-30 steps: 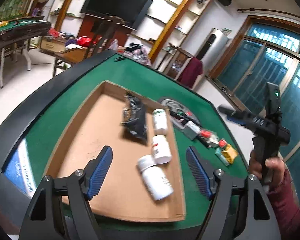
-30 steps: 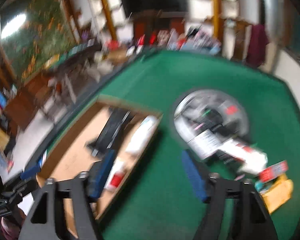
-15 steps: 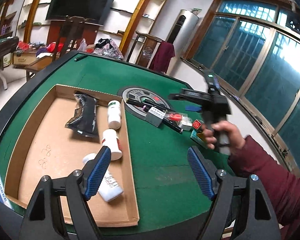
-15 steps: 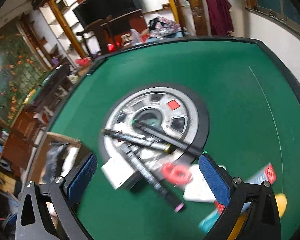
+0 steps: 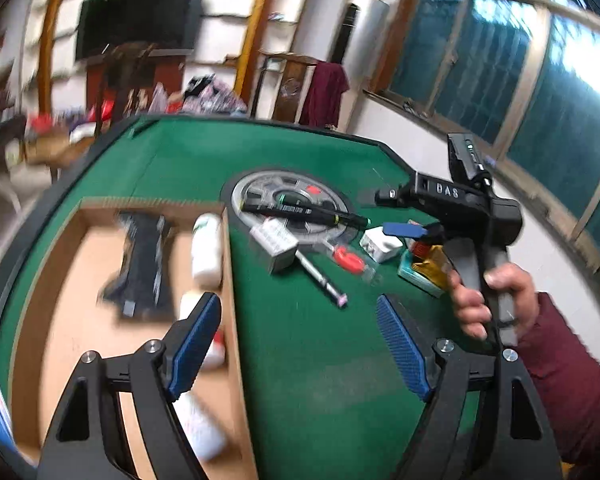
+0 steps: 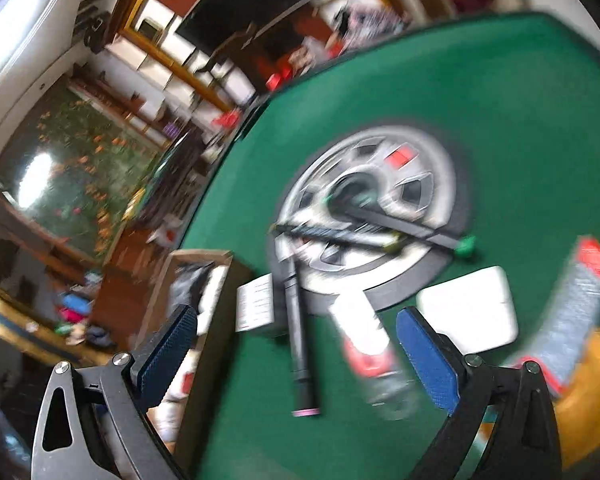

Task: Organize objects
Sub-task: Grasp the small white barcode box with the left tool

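**Both grippers wide and empty over the green bench**

Your left gripper hangs with its jaws well apart and nothing between the blue pads; one pad sits over the edge of the cardboard tray, the other over bare green felt of the bench. Inside the tray you have a dark pouch and a white bottle lying along the right wall, with more white bottles nearer you, blurred and partly hidden behind the left pad.

Your right gripper has its jaws spread very wide, having just been opening, and it grips nothing. Between its pads, down on the bench, lies a black marker with a pink end, and beside that a clear packet with a red item. A white box lies just past the right pad, and a grey and red packet lies further right over something yellow.

The round grey dial in the middle of the bench carries two dark pens crossing it, and a small labelled box rests at its near edge.

In the left wrist view your right hand wraps the handle, sleeve in dark red, with the gripper above the cluster of small packets.
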The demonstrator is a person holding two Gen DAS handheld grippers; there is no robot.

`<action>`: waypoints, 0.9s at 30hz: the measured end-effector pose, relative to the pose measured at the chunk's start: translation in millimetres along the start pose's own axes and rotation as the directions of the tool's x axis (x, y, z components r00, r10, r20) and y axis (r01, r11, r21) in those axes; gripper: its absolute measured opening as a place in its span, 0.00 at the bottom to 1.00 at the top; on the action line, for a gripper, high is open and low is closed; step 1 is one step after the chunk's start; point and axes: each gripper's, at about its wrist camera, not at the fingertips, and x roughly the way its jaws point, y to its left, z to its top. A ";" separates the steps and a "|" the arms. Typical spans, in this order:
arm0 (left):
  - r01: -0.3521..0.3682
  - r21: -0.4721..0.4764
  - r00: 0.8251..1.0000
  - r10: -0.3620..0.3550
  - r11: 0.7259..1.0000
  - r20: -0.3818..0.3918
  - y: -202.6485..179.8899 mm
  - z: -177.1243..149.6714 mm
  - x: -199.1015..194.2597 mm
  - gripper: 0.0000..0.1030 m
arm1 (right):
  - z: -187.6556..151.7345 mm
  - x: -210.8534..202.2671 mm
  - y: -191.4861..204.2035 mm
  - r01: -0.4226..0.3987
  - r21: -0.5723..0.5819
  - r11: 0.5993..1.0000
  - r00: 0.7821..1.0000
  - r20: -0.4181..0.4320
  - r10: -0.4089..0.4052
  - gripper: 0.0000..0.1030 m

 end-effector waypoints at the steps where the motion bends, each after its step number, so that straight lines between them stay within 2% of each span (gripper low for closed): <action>1: -0.022 0.044 1.000 0.022 0.999 -0.005 -7.3 8.0 11.2 0.77 | -2.8 -4.0 -2.5 0.014 0.001 1.000 1.000 0.019 -0.014 0.99; 3: -0.067 0.057 0.997 0.069 0.996 -0.033 -12.1 18.5 32.1 0.77 | -7.9 -10.0 -6.6 0.014 0.013 1.000 0.999 0.047 -0.015 0.99; 6: -0.092 0.010 0.992 0.092 0.996 -0.088 -11.4 34.3 66.9 0.77 | -13.9 -14.4 -11.4 0.009 0.000 1.000 0.995 0.094 -0.009 0.99; 9: -0.155 0.002 0.978 0.154 0.988 -0.138 -11.6 44.4 104.2 0.77 | -15.2 -15.8 -14.0 0.009 -0.021 1.000 0.995 0.099 -0.007 0.99; 12: -0.191 0.014 0.965 0.190 0.982 -0.178 -12.8 47.9 129.5 0.69 | -17.6 -22.3 -18.2 0.006 -0.031 0.999 0.994 0.112 -0.003 0.99; 13: -0.202 0.019 0.959 0.202 0.979 -0.198 -11.9 48.1 139.6 0.61 | -17.8 -23.4 -19.4 0.004 -0.028 1.000 0.993 0.116 -0.001 0.99; 14: -0.208 0.014 0.955 0.206 0.978 -0.215 -9.7 47.8 146.3 0.46 | -16.7 -24.3 -21.2 0.001 -0.025 1.000 0.993 0.122 0.002 0.99; 15: -0.206 0.001 0.950 0.200 0.979 -0.238 -6.6 47.8 153.1 0.36 | -16.3 -26.6 -21.5 -0.004 -0.021 1.000 0.992 0.127 0.006 0.99; 16: -0.234 0.010 0.948 0.230 0.972 -0.218 -4.9 49.4 153.9 0.31 | -15.5 -28.4 -22.4 -0.008 -0.016 1.000 0.991 0.136 0.010 0.99; 17: -0.237 0.010 0.946 0.233 0.972 -0.225 -2.5 50.7 155.5 0.20 | -14.7 -29.3 -23.4 -0.009 -0.012 1.000 0.990 0.141 0.011 0.99; 20: -0.236 -0.027 0.947 0.224 0.971 -0.232 5.3 51.5 157.1 0.20 | -14.6 -33.3 -25.4 -0.013 0.005 1.000 0.987 0.158 0.012 0.99; 23: -0.262 -0.010 0.940 0.253 0.965 -0.230 5.4 52.4 162.7 0.23 | -13.6 -33.5 -24.9 -0.019 0.008 1.000 0.986 0.164 0.018 0.99; 24: -0.268 -0.004 0.938 0.260 0.963 -0.230 3.8 53.1 164.2 0.26 | -13.6 -33.4 -23.1 -0.019 0.007 1.000 0.986 0.165 0.018 0.99; 26: -0.277 -0.010 0.934 0.266 0.961 -0.239 3.4 52.2 166.9 0.48 | -14.3 -32.9 -22.1 -0.017 0.003 1.000 0.986 0.167 0.016 0.99; 27: -0.278 -0.022 0.933 0.265 0.960 -0.245 4.8 51.2 167.8 0.51 | -14.6 -33.4 -21.5 -0.010 -0.001 1.000 0.985 0.172 0.010 0.99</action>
